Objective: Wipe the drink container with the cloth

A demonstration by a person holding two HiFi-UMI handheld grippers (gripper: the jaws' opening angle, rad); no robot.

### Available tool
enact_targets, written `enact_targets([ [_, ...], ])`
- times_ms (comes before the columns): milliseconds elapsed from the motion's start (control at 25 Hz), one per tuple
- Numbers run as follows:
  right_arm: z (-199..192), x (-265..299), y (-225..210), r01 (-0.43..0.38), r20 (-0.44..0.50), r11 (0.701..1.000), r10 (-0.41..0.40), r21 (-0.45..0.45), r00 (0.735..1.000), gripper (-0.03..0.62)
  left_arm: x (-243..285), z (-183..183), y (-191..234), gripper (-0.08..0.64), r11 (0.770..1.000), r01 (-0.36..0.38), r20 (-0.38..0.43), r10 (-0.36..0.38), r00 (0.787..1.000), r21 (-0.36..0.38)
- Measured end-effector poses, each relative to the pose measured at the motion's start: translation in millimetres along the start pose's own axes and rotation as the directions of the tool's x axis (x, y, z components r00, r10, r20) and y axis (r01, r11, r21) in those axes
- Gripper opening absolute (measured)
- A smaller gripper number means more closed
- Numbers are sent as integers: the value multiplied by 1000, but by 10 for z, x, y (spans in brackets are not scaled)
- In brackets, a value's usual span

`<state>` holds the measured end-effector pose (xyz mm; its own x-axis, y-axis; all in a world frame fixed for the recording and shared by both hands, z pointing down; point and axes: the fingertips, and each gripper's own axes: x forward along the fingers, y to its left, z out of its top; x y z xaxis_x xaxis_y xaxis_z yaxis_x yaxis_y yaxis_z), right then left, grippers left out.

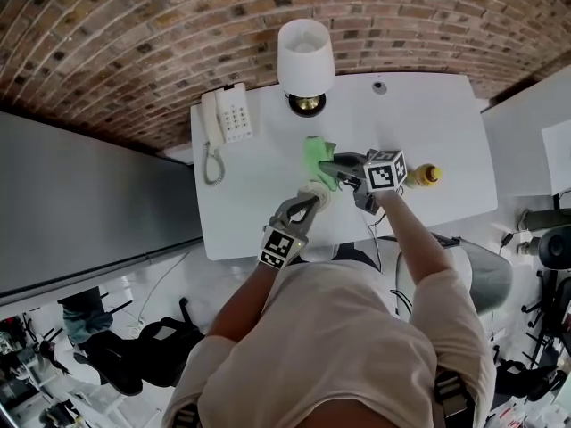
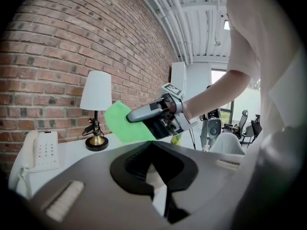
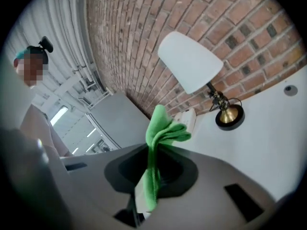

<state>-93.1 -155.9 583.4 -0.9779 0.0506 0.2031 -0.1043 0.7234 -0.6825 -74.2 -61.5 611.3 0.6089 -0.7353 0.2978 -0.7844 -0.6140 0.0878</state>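
- Closest to us, the left gripper [image 1: 309,201] hangs over the near edge of the white table [image 1: 446,123]. Its jaws look pressed together with nothing in them.
- Just past it, at about 1 o'clock, the right gripper [image 1: 330,167] is clamped on the green cloth [image 1: 315,152]. The cloth bunches up out of the jaws and is clear of the tabletop.
- The drink container [image 1: 426,175], a small yellow bottle, stands on the table at 3 o'clock from the right gripper. It's just beside the marker cube, and neither gripper touches it.
- Progress, we reckon: the cloth is in hand but no wiping has started. We've yet to steady the bottle, bring the cloth over and rub it down.
- Furthest back are the lamp [image 1: 305,56] at 12 o'clock and the phone [image 1: 225,119] at 10.
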Motion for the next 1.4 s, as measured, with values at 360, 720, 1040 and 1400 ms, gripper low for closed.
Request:
enact_targets([
  [360, 408, -342, 566, 198, 227, 963, -154, -185, 962, 49, -202, 421, 145, 8, 998, -49, 136, 55, 989, -44],
  [720, 592, -762, 1250, 531, 410, 776, -385, -341, 827, 49, -819, 1196, 445, 8, 975, -220, 293, 216, 931, -20],
  [1040, 725, -915, 1747, 621, 516, 683, -398, -385, 759, 49, -1403, 1686, 570, 8, 912, -411, 380, 376, 845, 11],
  [1400, 796, -1034, 1855, 671, 543, 633, -432, -386, 720, 49, -1679, 1922, 517, 8, 909, -415, 435, 384, 814, -25],
])
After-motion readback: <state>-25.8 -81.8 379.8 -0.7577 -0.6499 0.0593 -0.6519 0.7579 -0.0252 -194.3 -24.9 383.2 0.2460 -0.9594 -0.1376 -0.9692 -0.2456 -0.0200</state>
